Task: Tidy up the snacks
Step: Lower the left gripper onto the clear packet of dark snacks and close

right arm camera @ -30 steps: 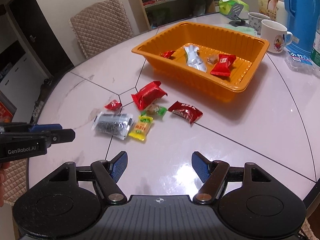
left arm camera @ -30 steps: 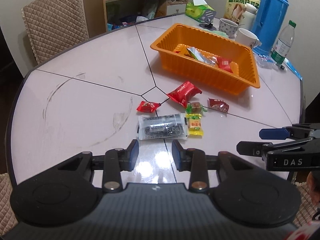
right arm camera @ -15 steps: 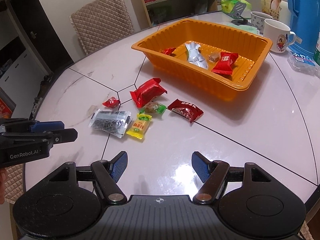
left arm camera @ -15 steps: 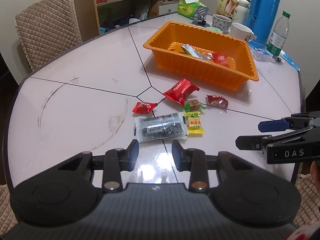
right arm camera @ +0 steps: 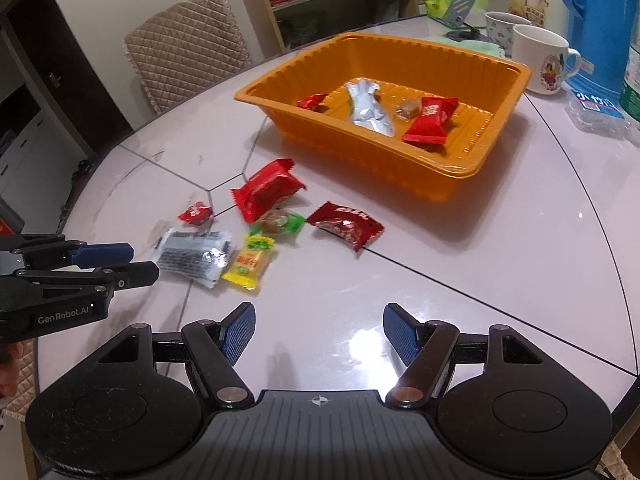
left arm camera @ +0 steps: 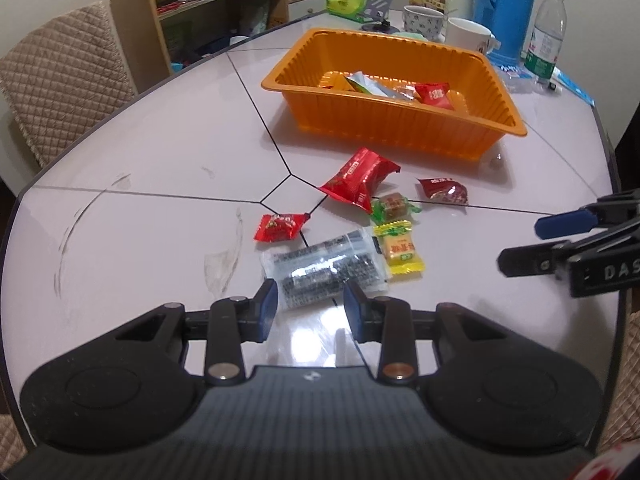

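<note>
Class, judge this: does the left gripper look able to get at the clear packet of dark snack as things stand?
Probably yes. The left gripper is open just above the clear packet, with nothing between them; the yellow candy lies close beside it.

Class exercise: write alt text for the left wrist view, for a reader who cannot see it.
The open left gripper hangs just short of a clear packet of dark snacks on a pale table. Beyond lie five loose wrapped snacks and an orange tray holding more.

A home dining room was indicated: a round table (left arm camera: 160, 168), a quilted chair (left arm camera: 60, 76) at ten o'clock, mugs (right arm camera: 538, 58) and a thermos (left arm camera: 506, 4) at one o'clock.
</note>
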Tool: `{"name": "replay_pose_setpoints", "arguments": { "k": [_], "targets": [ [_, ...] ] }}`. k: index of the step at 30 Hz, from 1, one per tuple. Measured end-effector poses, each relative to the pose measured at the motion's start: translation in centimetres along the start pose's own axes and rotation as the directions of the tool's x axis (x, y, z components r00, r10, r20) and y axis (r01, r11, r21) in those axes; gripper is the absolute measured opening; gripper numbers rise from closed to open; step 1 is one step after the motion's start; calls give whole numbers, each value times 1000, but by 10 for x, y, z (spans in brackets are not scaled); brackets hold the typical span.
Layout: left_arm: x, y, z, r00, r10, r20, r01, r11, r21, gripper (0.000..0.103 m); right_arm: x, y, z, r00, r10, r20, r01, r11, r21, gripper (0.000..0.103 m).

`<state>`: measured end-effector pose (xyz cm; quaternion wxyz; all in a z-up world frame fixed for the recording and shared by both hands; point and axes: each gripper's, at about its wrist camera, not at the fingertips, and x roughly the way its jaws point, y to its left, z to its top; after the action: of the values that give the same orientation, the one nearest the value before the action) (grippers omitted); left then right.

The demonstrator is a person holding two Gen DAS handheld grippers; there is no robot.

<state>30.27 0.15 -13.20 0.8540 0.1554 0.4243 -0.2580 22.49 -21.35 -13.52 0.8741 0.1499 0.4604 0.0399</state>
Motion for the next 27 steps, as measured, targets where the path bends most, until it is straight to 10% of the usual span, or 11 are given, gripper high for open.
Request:
{"name": "replay_pose_setpoints", "arguments": {
  "k": [16, 27],
  "targets": [
    [47, 22, 25, 976, -200, -86, 208, 974, 89, 58, 3, -43, 10, 998, -59, 8, 58, 991, 121, 71],
    [33, 5, 9, 982, -169, -80, 177, 978, 113, 57, 9, -46, 13, 999, -53, 3, 53, 991, 125, 71]
  ]
}}
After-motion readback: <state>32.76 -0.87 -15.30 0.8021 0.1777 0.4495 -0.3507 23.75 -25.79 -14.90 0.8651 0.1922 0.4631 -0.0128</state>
